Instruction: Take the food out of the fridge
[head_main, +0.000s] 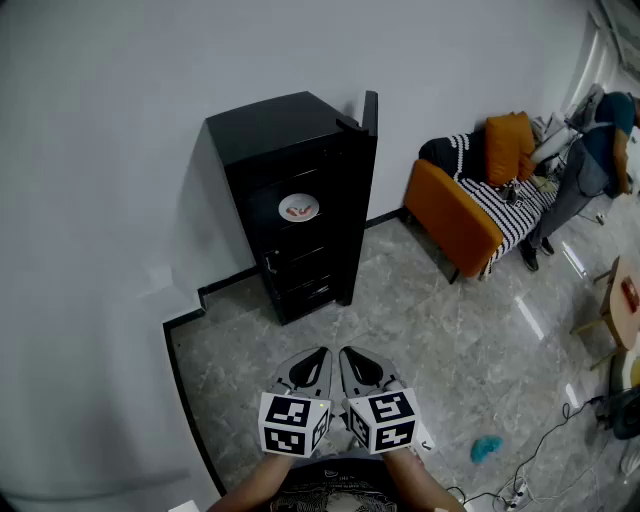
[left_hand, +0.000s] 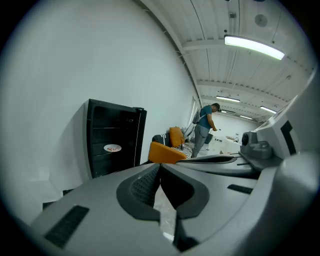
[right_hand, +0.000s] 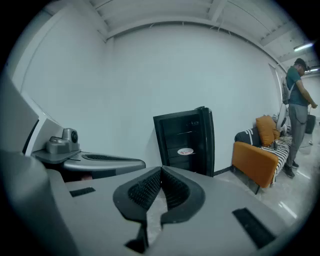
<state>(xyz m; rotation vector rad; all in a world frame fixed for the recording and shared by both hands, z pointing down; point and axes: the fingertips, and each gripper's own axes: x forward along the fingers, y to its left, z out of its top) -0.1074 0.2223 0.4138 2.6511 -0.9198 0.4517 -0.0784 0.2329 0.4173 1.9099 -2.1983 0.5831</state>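
Observation:
A small black fridge stands against the white wall with its door swung open to the right. On a middle shelf sits a white plate of food, also seen as a plate in the left gripper view and a plate in the right gripper view. My left gripper and right gripper are held side by side low in the head view, well short of the fridge. Both are shut with nothing between the jaws, the left gripper and right gripper tips meeting.
An orange sofa with a striped throw and an orange cushion stands right of the fridge. A person bends over at the far right. A blue cloth and cables lie on the marble floor at lower right.

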